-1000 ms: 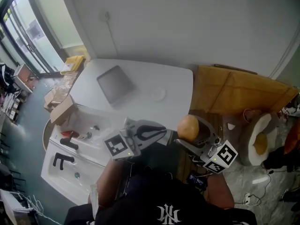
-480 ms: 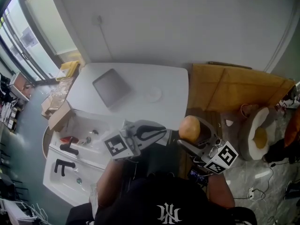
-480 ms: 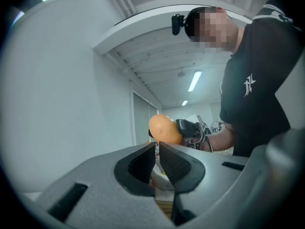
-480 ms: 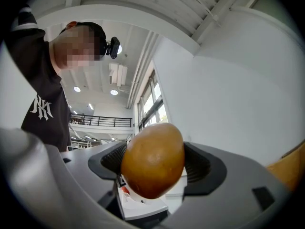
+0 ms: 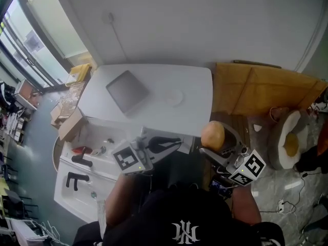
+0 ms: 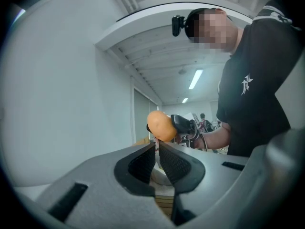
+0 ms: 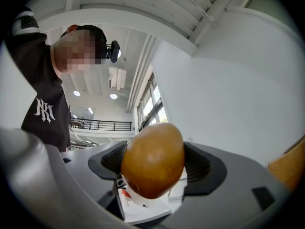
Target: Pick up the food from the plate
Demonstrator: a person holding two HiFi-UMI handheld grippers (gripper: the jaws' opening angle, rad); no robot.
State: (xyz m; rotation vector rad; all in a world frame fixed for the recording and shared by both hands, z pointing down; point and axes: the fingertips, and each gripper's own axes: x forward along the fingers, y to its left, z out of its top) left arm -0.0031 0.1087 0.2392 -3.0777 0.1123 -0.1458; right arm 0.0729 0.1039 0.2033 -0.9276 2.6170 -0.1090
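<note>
Right gripper [image 5: 215,139] gripped round orange-brown food [image 7: 152,159], possibly a bread roll, left gripper [image 6: 157,148] was pinched together, empty, black shirt [image 5: 169,214] bore white "NY" monogram.

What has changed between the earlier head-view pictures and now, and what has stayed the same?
Very little. The right gripper, with the egg-shaped orange-brown food clamped between its fingers, has drifted slightly to the person's right, away from the left gripper. Nothing was picked up or released. The left gripper stays shut and empty, and the white table looks unchanged.
</note>
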